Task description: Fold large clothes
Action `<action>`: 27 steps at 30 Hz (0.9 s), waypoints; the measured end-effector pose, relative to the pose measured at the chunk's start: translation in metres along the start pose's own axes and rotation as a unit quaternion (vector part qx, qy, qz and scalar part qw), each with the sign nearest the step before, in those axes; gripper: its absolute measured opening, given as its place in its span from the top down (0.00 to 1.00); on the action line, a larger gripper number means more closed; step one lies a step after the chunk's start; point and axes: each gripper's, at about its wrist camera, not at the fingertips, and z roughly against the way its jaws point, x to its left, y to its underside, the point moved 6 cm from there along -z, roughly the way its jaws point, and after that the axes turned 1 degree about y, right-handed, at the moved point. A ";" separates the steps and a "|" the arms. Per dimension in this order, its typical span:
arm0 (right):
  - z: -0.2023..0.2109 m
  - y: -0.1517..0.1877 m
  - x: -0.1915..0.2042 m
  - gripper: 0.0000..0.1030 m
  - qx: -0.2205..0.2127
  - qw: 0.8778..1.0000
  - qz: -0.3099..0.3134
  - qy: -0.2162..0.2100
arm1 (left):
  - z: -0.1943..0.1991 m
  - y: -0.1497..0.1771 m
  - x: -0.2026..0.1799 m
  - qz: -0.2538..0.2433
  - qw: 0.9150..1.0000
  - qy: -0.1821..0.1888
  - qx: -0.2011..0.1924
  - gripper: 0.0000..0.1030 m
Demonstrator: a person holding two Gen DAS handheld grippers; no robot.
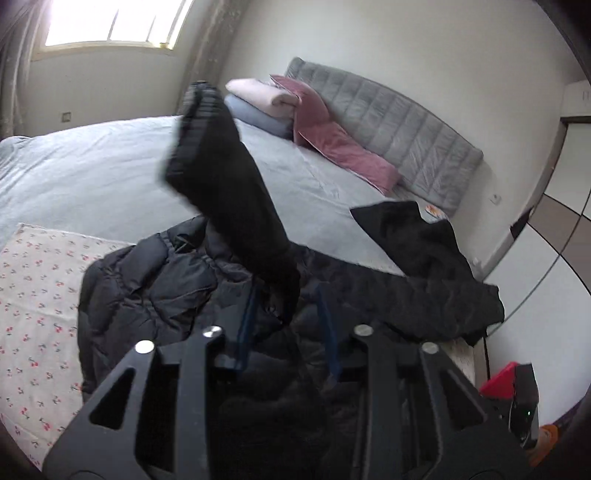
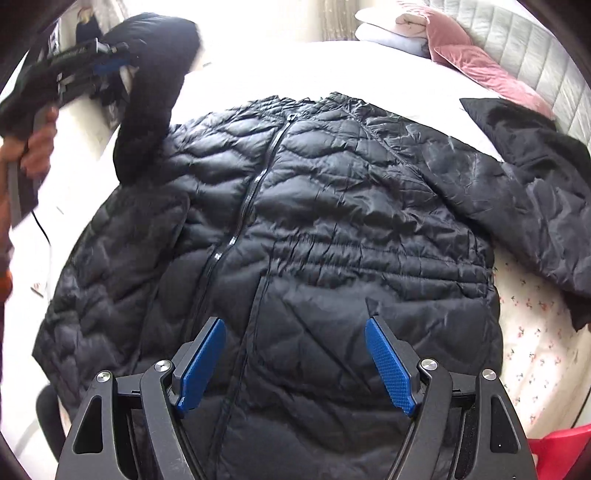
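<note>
Currently your left gripper [image 2: 122, 68] is clamped on the raised sleeve [image 1: 225, 184] of the black jacket [image 2: 314, 221]; your right gripper [image 2: 295, 362] hovers above it, jaws apart.

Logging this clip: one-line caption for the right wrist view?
Right gripper open above a zipped black puffer jacket on the bed, while the left gripper lifts one sleeve.

1. Bed [image 1: 110, 162] with a pale sheet.
2. Grey padded headboard [image 1: 399, 125] against the wall.
3. Pink pillow [image 1: 332, 140] leaning on the headboard.
4. Folded pink blanket [image 1: 258, 94] lying on a folded blue blanket [image 1: 255, 118], beside the pillow.
5. Cherry-print cloth [image 1: 33, 295] on the bed's near part.
6. Window [image 1: 114, 22], bright.
7. Red box [image 1: 498, 384] beside the bed.
</note>
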 end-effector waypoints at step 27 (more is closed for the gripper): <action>0.015 0.024 -0.195 0.23 -0.053 0.975 -0.206 0.061 | -0.091 0.068 0.044 -0.081 0.985 -0.111 0.103 0.24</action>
